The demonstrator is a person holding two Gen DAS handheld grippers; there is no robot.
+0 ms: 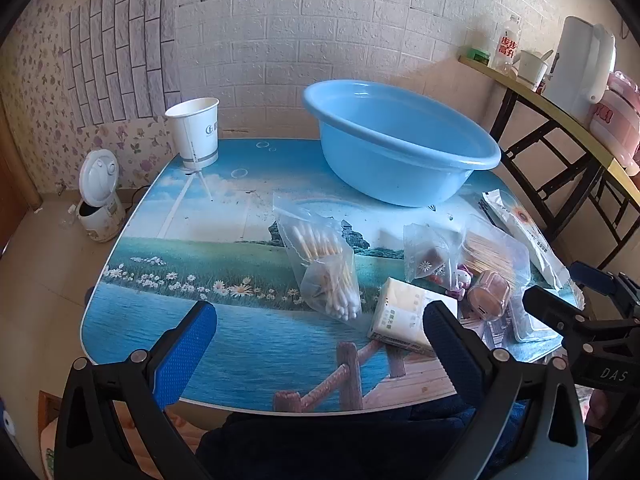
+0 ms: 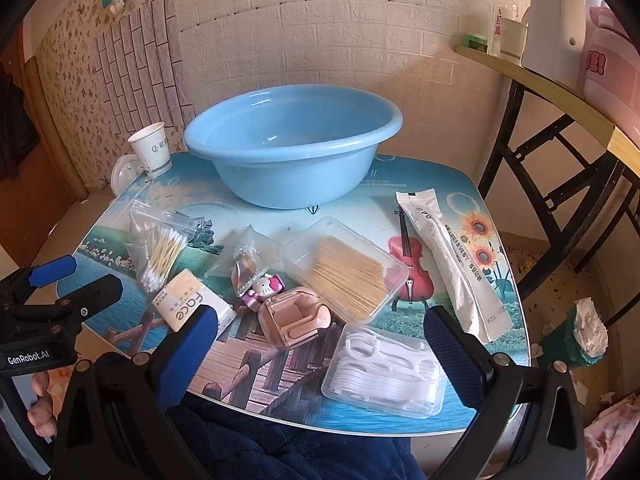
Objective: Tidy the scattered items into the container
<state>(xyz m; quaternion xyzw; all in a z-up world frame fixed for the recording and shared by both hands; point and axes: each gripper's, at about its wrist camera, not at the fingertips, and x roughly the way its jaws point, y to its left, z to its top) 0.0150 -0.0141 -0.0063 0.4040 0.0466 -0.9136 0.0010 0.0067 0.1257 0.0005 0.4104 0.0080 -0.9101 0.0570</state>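
Observation:
A light blue basin stands at the back of the picture-printed table, with nothing visible inside. In front of it lie a bag of cotton swabs, a tissue pack, a small clear bag, a cat figurine, a pink case, a box of toothpicks, a box of floss picks and a long white packet. My left gripper hovers open above the near edge, left of the items. My right gripper is open above the floss box.
A paper cup stands at the table's back left. A small white rice cooker sits on the floor to the left. A folding table with a kettle and bottles stands to the right. A person's dark blue lap is below the table's edge.

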